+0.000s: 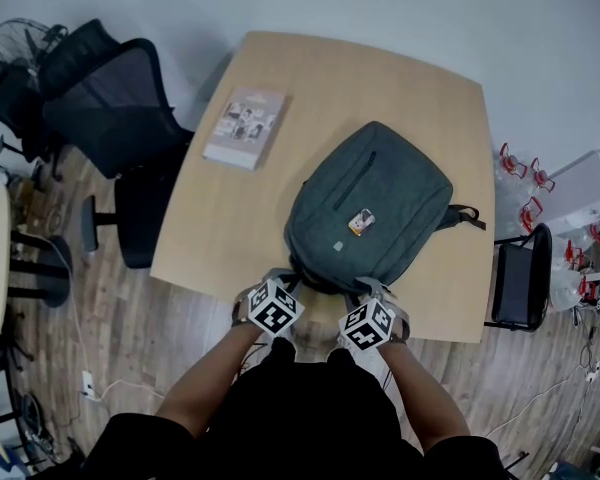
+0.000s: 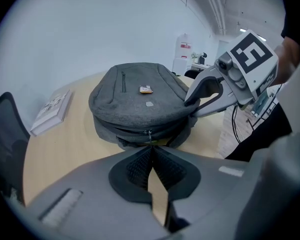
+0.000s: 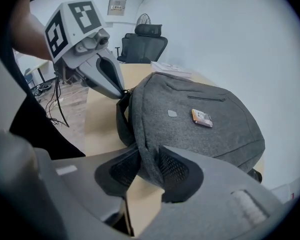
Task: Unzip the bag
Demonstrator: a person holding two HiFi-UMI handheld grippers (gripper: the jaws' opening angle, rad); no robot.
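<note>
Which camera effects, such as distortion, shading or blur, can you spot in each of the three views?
Head view: even soft light, no glare on the table, mild wide-angle bending. Left gripper view: fisheye circle, black corners, near jaws blurred. Right gripper view: same dark rim, backpack sharp, jaws soft.

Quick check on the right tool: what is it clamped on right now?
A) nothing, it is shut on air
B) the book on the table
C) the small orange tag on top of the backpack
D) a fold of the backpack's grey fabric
D: in the right gripper view, the right tool has a fold of the grey backpack pinched between its jaws at the bag's near edge.
</note>
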